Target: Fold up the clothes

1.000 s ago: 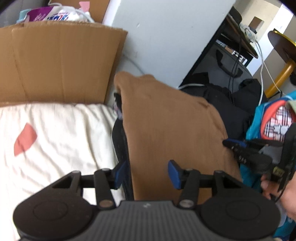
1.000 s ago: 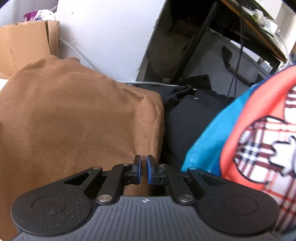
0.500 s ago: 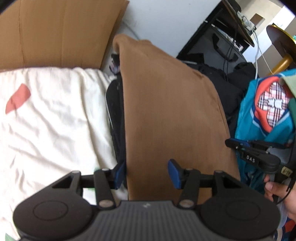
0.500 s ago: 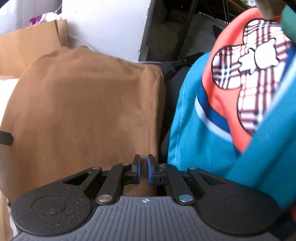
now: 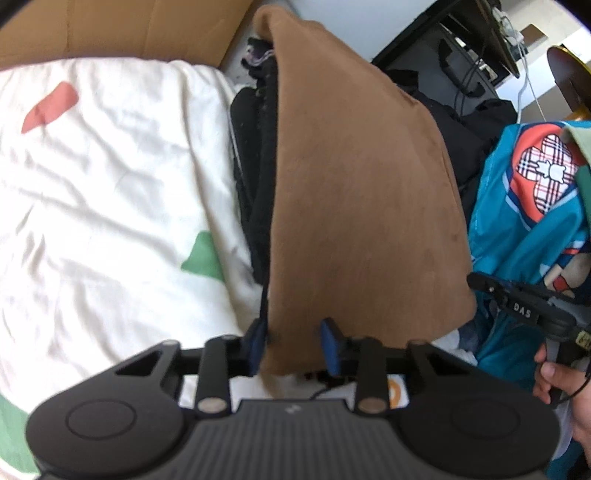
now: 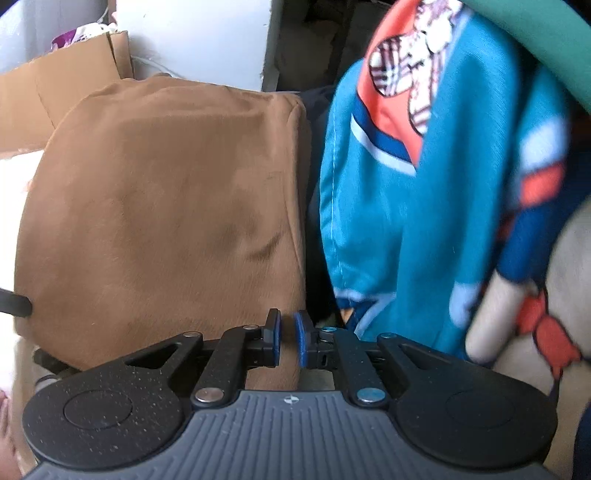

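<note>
A brown folded garment (image 5: 354, 192) lies on a stack of dark clothes (image 5: 255, 166) beside a white bedsheet (image 5: 110, 184). My left gripper (image 5: 293, 345) is open, its jaws standing either side of the garment's near edge. The brown garment also fills the left of the right wrist view (image 6: 166, 206). My right gripper (image 6: 287, 341) has its blue pads nearly together at the garment's near right corner, with a thin gap and no cloth clearly between them. It shows in the left wrist view (image 5: 517, 302) at the garment's right edge.
A blue and orange patterned garment (image 6: 424, 184) hangs close on the right. A cardboard box (image 5: 110, 26) and a white wall (image 6: 199, 37) stand behind the stack. Dark bags (image 5: 461, 122) and a desk with cables sit at the far right.
Both grippers have pulled back and risen, so the brown garment looks smaller and its near edge now shows. The right gripper's pads have parted slightly.
</note>
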`<action>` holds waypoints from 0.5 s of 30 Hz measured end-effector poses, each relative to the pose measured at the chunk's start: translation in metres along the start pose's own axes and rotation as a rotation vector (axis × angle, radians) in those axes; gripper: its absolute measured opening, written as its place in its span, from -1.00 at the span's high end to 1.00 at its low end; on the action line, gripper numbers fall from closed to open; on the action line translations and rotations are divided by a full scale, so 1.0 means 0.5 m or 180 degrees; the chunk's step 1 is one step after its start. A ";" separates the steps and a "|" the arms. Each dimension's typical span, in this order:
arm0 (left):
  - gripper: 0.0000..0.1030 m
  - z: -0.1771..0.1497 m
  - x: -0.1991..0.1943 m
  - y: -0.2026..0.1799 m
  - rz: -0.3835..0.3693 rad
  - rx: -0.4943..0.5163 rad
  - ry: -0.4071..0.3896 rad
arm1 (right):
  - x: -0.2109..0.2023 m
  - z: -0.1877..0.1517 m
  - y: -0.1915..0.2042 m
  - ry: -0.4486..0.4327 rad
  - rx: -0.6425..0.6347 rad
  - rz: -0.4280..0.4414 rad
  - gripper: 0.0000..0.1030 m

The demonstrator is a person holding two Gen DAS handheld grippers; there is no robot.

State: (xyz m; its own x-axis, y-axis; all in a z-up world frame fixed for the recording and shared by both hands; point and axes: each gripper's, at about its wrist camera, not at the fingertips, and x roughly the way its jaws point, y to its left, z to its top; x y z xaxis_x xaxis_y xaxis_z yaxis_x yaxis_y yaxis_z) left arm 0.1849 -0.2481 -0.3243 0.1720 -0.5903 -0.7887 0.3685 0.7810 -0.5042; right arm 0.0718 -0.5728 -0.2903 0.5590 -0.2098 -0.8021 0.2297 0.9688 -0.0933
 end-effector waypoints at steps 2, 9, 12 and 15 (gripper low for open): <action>0.39 -0.002 -0.018 0.003 0.0045 -0.0047 0.0005 | -0.009 -0.007 -0.005 0.0034 0.0152 0.0047 0.49; -0.17 0.014 -0.093 -0.010 0.0313 -0.0107 -0.0005 | -0.052 0.008 0.003 0.0093 0.0548 0.0241 0.21; -0.36 0.027 -0.127 -0.013 0.0381 -0.0211 -0.0005 | -0.078 0.031 0.008 0.0094 0.0787 0.0337 -0.06; -0.47 0.037 -0.167 -0.017 0.0431 -0.0307 -0.0017 | -0.108 0.050 0.014 0.0152 0.0968 0.0408 -0.16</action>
State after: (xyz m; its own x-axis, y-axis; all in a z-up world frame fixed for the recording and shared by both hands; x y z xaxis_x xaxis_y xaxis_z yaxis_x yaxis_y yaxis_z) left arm 0.1842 -0.2092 -0.2474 0.2192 -0.4793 -0.8499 0.2523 0.8693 -0.4252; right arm 0.0632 -0.5583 -0.2327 0.5625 -0.0755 -0.8233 0.3914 0.9015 0.1847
